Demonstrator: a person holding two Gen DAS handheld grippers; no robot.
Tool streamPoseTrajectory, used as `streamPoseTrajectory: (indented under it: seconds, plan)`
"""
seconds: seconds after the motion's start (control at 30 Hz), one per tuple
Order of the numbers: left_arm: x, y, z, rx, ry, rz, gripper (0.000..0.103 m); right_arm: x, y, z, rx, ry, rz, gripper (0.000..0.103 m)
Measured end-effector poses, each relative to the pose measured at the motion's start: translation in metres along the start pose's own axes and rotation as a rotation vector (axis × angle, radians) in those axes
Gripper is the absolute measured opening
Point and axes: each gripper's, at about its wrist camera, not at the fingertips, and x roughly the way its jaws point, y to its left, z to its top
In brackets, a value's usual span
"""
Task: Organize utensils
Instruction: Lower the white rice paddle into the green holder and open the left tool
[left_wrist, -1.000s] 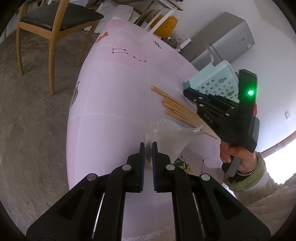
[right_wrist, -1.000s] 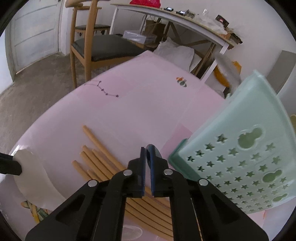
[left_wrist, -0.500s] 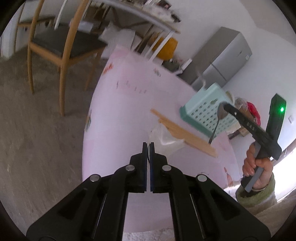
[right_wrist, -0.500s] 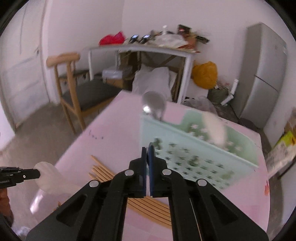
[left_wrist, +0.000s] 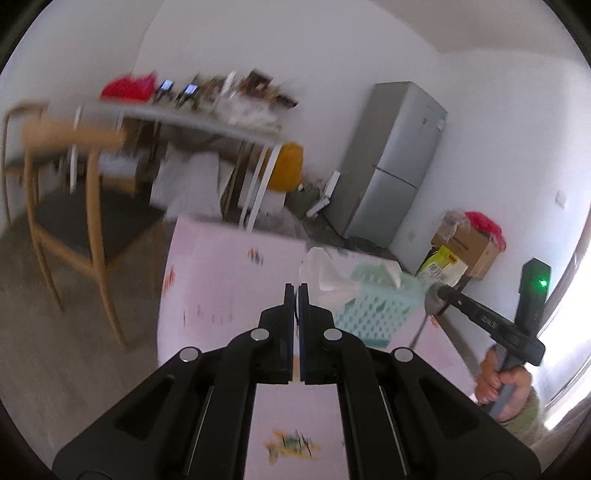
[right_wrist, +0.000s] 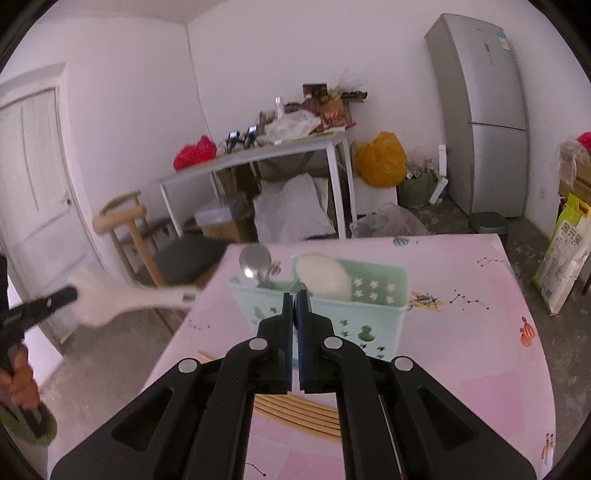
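The pink table (right_wrist: 461, 332) lies below you, and the mint utensil basket (right_wrist: 369, 314) stands upright on it, with a white spoon (right_wrist: 325, 277) resting in one compartment. Wooden chopsticks (right_wrist: 295, 413) lie flat on the table, just in front of the basket. Your left gripper (left_wrist: 294, 291) is clenched on the white rice paddle (right_wrist: 122, 299), held in the air left of the basket. Your right gripper (right_wrist: 294, 299) pinches the metal spoon (right_wrist: 255, 262), its bowl raised above the basket's left end.

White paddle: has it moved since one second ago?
Yes. The white paddle lay beside the chopsticks; now the left gripper holds it higher, left of the basket.
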Motion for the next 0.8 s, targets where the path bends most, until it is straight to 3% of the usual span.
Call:
streamPoseTrajectory:
  seconds: [0.2, 0.37, 0.53, 0.67, 0.8]
  plan:
    - [0.031, -0.050, 0.041, 0.228, 0.009, 0.057, 0.001, -0.017, -0.017, 0.005, 0.043, -0.063, 0.024, 0.002]
    - [0.071, -0.084, 0.053, 0.375, 0.110, 0.110, 0.001, -0.015, -0.030, 0.002, 0.067, -0.070, 0.041, 0.002]
    - [0.111, -0.114, 0.051, 0.554, 0.202, 0.208, 0.001, -0.015, -0.043, -0.003, 0.086, -0.071, 0.058, 0.002]
    - [0.144, -0.128, 0.050, 0.627, 0.271, 0.225, 0.001, -0.014, -0.052, -0.005, 0.112, -0.076, 0.074, 0.002]
    - [0.170, -0.129, 0.052, 0.568, 0.303, 0.187, 0.004, -0.013, -0.059, -0.007, 0.132, -0.079, 0.080, 0.002]
